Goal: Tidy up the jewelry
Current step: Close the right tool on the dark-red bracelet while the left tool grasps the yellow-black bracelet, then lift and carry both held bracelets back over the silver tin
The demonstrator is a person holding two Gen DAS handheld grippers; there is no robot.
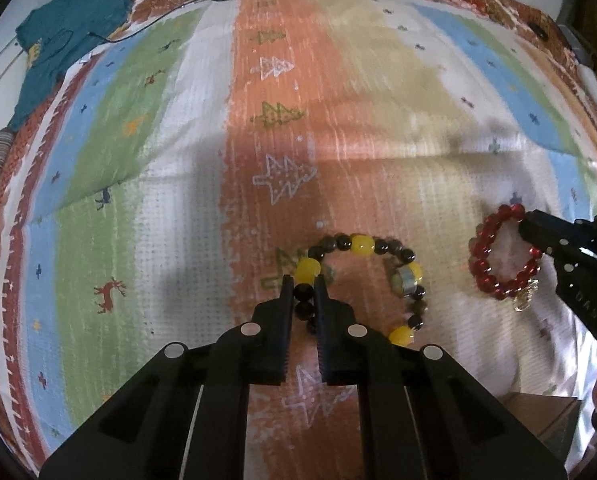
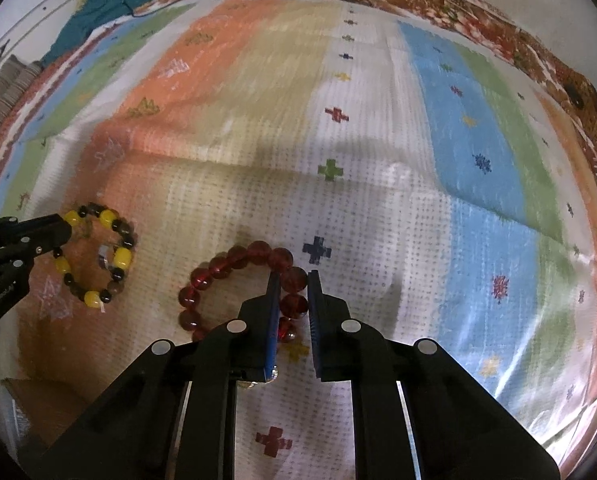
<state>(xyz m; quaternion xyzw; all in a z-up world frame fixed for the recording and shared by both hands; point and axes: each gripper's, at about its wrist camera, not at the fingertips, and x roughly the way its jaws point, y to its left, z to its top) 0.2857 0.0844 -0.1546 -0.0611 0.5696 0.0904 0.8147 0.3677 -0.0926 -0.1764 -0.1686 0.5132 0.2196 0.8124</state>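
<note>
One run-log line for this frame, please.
left gripper: shut on yellow-black bracelet | right gripper: shut on red bracelet | surface: striped blanket

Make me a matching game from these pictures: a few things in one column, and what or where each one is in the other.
Things:
1. yellow-and-black bracelet
2. red bracelet
3. teal garment
4. black cable

Descriptions:
A. lies at the far left edge of the blanket
B. between the right hand-held gripper fingers
C. between the left hand-held gripper fingers
D. runs thinly across the far border

Pairs: 1-C, 2-B, 3-A, 4-D
</note>
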